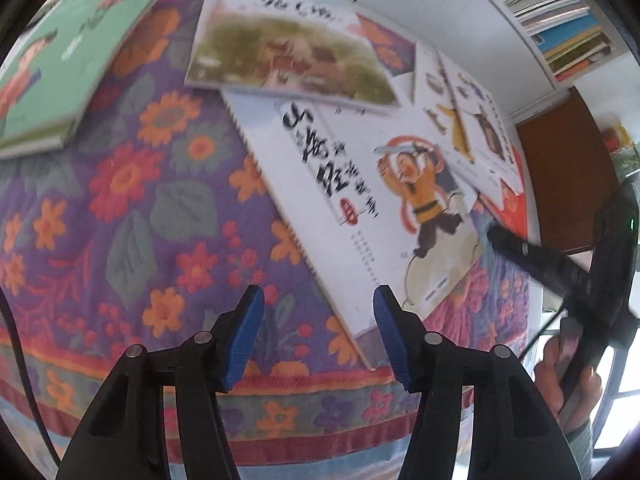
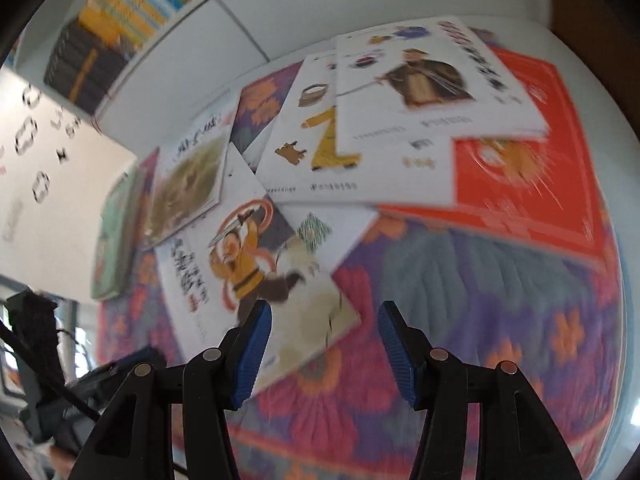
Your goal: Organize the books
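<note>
Nothing looks sorted yet. From left: green book (image 1: 60, 60), landscape book (image 1: 288, 52), sword-boy book (image 1: 360, 200), white pair, and red book (image 2: 540, 184) lie scattered, overlapping, on the floral cloth (image 1: 120, 220). Left gripper (image 1: 319, 334) and right gripper (image 2: 325, 350) hover parted, empty.

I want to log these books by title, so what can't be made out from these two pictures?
- Small print on the warrior book: motion blur, both views.
- Red book: largely covered by the white books on it in the right wrist view; only a sliver shows in the left.
- Green book: cut off by the fisheye edge in the left wrist view; blurred and edge-on in the right.
- Shelf spines: too small and blurred.
</note>
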`<action>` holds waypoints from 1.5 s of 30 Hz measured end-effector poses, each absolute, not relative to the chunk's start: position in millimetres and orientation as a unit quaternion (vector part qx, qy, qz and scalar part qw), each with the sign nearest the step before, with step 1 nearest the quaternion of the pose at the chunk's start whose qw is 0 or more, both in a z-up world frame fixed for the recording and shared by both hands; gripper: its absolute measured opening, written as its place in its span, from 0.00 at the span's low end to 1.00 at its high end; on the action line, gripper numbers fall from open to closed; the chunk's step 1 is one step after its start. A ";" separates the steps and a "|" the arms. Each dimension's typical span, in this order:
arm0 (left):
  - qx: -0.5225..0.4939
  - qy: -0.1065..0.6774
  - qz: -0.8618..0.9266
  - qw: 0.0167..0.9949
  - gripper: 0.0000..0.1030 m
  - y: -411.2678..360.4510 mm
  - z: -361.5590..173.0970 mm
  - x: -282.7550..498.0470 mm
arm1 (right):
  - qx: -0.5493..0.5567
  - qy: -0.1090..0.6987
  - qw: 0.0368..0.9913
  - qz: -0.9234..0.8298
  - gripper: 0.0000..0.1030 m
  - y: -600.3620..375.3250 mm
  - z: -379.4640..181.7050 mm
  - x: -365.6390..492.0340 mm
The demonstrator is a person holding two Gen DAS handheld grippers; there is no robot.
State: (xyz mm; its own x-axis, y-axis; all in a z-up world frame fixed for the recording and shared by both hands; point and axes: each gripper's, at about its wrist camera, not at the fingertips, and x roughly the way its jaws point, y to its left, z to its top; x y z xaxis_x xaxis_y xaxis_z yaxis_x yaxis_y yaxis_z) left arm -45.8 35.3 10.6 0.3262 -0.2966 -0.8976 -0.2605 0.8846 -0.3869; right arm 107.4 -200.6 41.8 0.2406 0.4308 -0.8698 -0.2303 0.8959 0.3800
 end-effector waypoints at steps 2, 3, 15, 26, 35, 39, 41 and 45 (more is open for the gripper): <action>-0.246 0.584 -0.016 0.774 0.52 33.4 4.6 -45.6 | 0.061 0.566 0.794 0.211 0.52 -190.5 40.2 116.2; -0.248 0.585 -0.019 0.772 0.52 31.9 2.1 -44.6 | 0.047 0.559 0.801 0.209 0.48 -187.1 39.8 118.5; -0.231 0.579 -0.079 0.778 0.52 31.8 3.2 -46.1 | 0.019 0.580 0.773 0.256 0.21 -173.8 20.1 82.5; -0.334 0.578 -0.139 0.732 0.51 59.5 -10.5 -87.8 | 0.091 0.630 0.725 0.264 0.24 -209.7 14.7 30.3; -0.403 0.514 -0.198 0.731 0.35 40.8 13.6 -82.5 | 0.157 0.625 0.706 0.296 0.25 -202.5 1.3 29.7; -0.338 0.513 -0.200 0.763 0.13 17.9 33.0 -73.4 | 0.258 0.630 0.667 0.301 0.25 -221.8 -15.7 36.1; -0.337 0.535 -0.169 0.756 0.09 15.2 16.8 -64.2 | 0.291 0.632 0.653 0.300 0.25 -225.9 -21.9 37.0; -0.438 0.529 -0.175 0.705 0.09 26.9 -4.5 -57.7 | 0.328 0.639 0.632 0.291 0.34 -232.2 -26.3 37.5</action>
State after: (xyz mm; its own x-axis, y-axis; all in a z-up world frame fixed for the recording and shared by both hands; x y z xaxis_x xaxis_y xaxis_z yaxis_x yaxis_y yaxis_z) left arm -57.7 26.9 -4.5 0.3785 -0.7102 -0.5936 -0.2173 0.5553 -0.8028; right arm 37.5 -232.2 -26.3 0.0136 0.7871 -0.6167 0.0504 0.6154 0.7866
